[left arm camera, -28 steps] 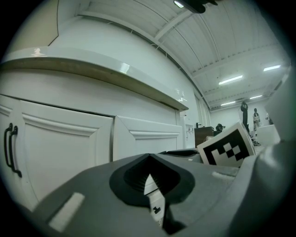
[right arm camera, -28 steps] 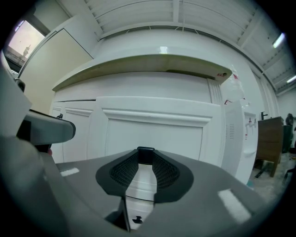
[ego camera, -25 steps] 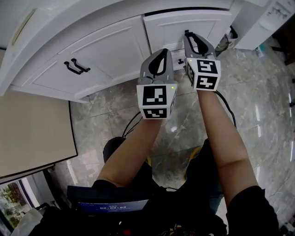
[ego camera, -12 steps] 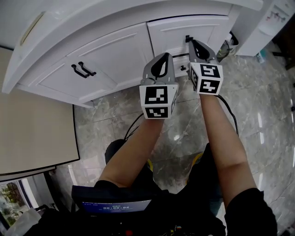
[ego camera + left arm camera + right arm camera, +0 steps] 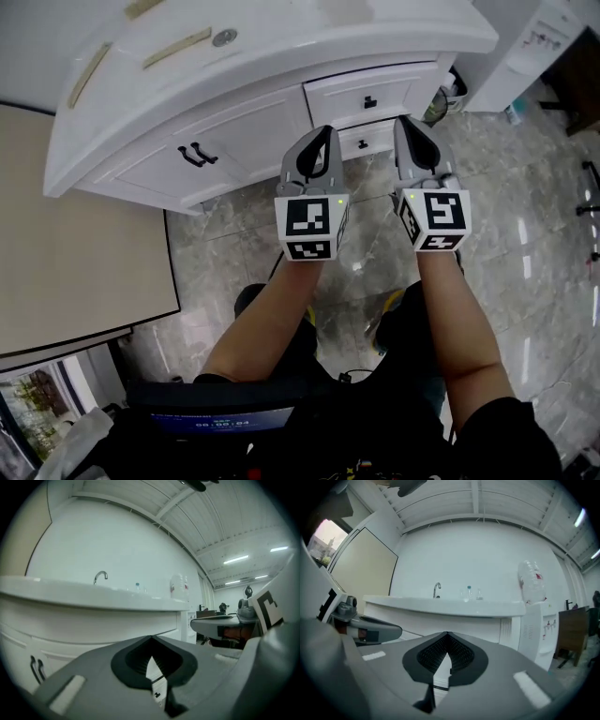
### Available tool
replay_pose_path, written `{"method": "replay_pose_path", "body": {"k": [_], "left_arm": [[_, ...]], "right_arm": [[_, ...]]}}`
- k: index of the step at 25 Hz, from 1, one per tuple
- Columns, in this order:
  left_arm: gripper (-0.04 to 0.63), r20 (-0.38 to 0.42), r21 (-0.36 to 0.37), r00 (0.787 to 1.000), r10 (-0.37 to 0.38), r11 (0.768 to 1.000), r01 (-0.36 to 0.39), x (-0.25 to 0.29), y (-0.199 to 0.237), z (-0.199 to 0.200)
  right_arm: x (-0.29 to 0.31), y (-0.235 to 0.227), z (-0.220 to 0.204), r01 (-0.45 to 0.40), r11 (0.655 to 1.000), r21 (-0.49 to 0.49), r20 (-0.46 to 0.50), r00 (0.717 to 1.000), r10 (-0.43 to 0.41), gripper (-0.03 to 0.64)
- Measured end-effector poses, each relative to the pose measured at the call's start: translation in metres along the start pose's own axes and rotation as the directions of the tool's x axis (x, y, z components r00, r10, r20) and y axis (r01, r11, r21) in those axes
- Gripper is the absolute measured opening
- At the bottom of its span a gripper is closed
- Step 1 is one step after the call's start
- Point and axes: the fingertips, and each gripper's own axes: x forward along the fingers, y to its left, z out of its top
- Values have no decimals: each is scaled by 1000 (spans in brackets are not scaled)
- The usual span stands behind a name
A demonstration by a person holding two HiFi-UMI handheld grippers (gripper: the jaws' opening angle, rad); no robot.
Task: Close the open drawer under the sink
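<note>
A white sink cabinet (image 5: 234, 112) fills the top of the head view. At its right end sit an upper drawer (image 5: 394, 86) with a black knob and a lower drawer (image 5: 367, 139) with a small black knob. The lower drawer front looks nearly level with the cabinet face; I cannot tell if a gap is left. My left gripper (image 5: 322, 133) and right gripper (image 5: 405, 122) hang side by side over the floor, a little short of the drawers and touching nothing. Both are shut and empty. The lower drawer front (image 5: 157, 686) shows through the left gripper (image 5: 151, 638), and the right gripper (image 5: 447, 633) also faces the cabinet.
Two cabinet doors with black handles (image 5: 197, 153) stand left of the drawers. A beige panel (image 5: 75, 244) juts out at the left. A white water dispenser (image 5: 534, 47) stands right of the cabinet. Black cables (image 5: 281, 262) trail over the grey marble floor (image 5: 525, 234). A faucet (image 5: 436, 589) rises from the counter.
Both grippers have drawn back from the cabinet; the right one was at the lower drawer front and now hangs apart from it. The drawer front sits further in than before.
</note>
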Motion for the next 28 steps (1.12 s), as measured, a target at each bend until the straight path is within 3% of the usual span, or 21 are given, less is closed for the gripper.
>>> {"method": "replay_pose_path", "body": {"k": [5, 8, 12, 16, 28], "left_arm": [[2, -10, 18, 1000, -21, 1000, 22, -53, -12, 154], [2, -16, -21, 999, -47, 999, 47, -85, -15, 246], [2, -24, -24, 998, -62, 998, 61, -119, -17, 319], [2, 12, 12, 999, -51, 999, 50, -131, -18, 347], [0, 14, 8, 999, -52, 999, 52, -133, -33, 356]], "right_arm": [[-54, 3, 158, 4, 1000, -5, -39, 999, -4, 21], [-77, 7, 246, -4, 1000, -9, -71, 997, 4, 21], [-106, 7, 322, 3, 1000, 23, -82, 997, -1, 21], [-116, 12, 352, -20, 1000, -7, -40, 999, 19, 21], [-122, 16, 359, -42, 999, -12, -43, 998, 41, 20]]}}
